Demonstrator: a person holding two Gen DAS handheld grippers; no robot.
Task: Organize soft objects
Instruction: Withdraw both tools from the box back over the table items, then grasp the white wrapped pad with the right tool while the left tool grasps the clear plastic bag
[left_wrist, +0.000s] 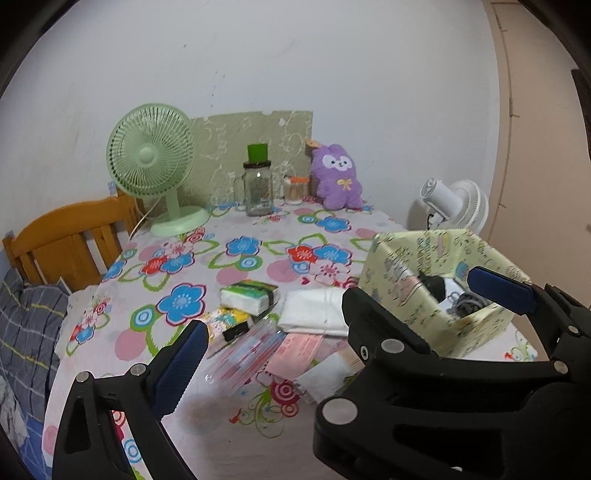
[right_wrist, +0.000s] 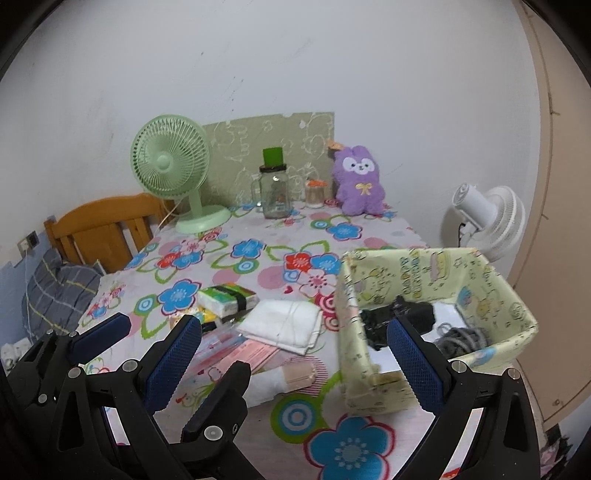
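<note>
A yellow patterned fabric box (right_wrist: 436, 273) stands at the table's right, also in the left wrist view (left_wrist: 406, 266); it holds black cloth (right_wrist: 402, 314) and a grey bundle (right_wrist: 461, 338). A folded white cloth (right_wrist: 284, 323) lies left of it, with a tissue pack (right_wrist: 225, 295), pink packets (right_wrist: 251, 352) and a clear pouch (left_wrist: 243, 350). A purple plush (right_wrist: 360, 181) sits at the back. My right gripper (right_wrist: 295, 354) is open and empty, above the table's front by the box. My left gripper (right_wrist: 96, 332) is open and empty, low at the left; its fingers (left_wrist: 177, 365) show in its own view.
A green fan (right_wrist: 173, 166), a glass jar (right_wrist: 275, 194) and a small swab jar (right_wrist: 314, 194) stand along the back of the floral tablecloth (right_wrist: 258, 254). A white fan (right_wrist: 487, 218) is off the right edge. A wooden chair (right_wrist: 107, 225) and bedding (right_wrist: 59, 291) are left.
</note>
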